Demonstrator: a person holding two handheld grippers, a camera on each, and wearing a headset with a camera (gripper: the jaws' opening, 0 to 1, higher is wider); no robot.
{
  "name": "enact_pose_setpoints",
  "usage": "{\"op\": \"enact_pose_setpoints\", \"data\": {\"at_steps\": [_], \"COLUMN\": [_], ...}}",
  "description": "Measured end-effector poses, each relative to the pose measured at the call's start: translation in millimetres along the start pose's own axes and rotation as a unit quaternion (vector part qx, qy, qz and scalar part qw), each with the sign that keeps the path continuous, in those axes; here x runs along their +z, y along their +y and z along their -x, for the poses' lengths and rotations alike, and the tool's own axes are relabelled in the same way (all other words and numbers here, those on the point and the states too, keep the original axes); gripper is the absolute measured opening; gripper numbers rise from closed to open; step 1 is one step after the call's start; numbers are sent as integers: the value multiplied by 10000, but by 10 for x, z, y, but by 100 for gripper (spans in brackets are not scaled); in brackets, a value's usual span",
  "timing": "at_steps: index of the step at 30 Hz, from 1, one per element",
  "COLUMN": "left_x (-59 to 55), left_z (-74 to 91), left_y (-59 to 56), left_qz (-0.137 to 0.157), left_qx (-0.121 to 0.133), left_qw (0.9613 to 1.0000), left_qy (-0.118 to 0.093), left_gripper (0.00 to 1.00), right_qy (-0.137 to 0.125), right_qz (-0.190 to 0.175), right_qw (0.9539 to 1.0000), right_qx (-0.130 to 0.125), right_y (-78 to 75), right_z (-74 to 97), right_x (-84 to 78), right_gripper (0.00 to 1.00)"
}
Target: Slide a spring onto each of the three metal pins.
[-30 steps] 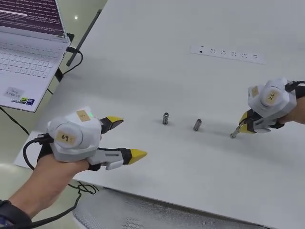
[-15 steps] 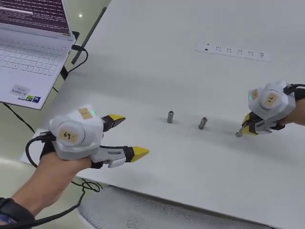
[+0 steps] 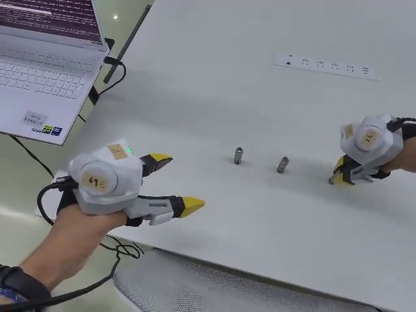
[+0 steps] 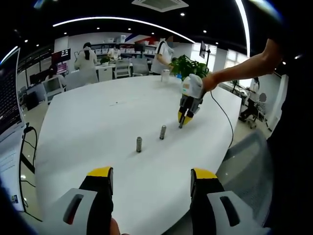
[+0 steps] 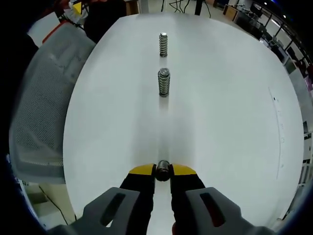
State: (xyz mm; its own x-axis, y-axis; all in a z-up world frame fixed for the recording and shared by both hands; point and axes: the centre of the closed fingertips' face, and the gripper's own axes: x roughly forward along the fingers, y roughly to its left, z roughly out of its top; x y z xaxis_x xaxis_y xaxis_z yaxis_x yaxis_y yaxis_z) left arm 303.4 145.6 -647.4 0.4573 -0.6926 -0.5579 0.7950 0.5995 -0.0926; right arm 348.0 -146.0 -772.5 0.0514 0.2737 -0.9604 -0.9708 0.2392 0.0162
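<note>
At the left, the left gripper (image 3: 175,183) is hovering over the near edge of the desk (image 3: 214,84), its jaws standing wide apart and holding nothing. A laptop (image 3: 45,71) is sitting open beyond it. Toward the middle of the desk, the left pin (image 3: 238,155) and the middle pin (image 3: 283,164) are standing upright, near each other, each wearing one of the coiled springs (image 5: 164,83). At the right, the right gripper (image 3: 338,179) is pressing its tips to the desk, jaws clamped on the third pin (image 5: 163,171), whose round metal top is showing between them.
</note>
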Motion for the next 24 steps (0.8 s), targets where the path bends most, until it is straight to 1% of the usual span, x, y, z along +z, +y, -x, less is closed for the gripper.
{"op": "enact_pose_setpoints", "data": {"at_steps": [11,18,22,24], "left_x": [28,60,68,78], "left_z": [-6,-21,-34,-46], "left_y": [5,5,4,-8], "left_qz": [-9,-26,-42,-39], "left_qx": [2,-4,-26,-43], "left_qw": [10000,10000,10000,10000], "left_qy": [-12,-42,-48,-61], "left_gripper": [60,61,61,61], "right_qy": [22,-21,-50,-58], "right_qz": [-23,-151,-220,-278], "right_qw": [10000,9999,9997,9995], "right_qx": [-26,-8,-50,-120], "right_y": [5,53,69,60], "right_z": [51,119,141,157], "right_x": [-10,-22,-49,-69], "right_gripper": [14,27,33,37]}}
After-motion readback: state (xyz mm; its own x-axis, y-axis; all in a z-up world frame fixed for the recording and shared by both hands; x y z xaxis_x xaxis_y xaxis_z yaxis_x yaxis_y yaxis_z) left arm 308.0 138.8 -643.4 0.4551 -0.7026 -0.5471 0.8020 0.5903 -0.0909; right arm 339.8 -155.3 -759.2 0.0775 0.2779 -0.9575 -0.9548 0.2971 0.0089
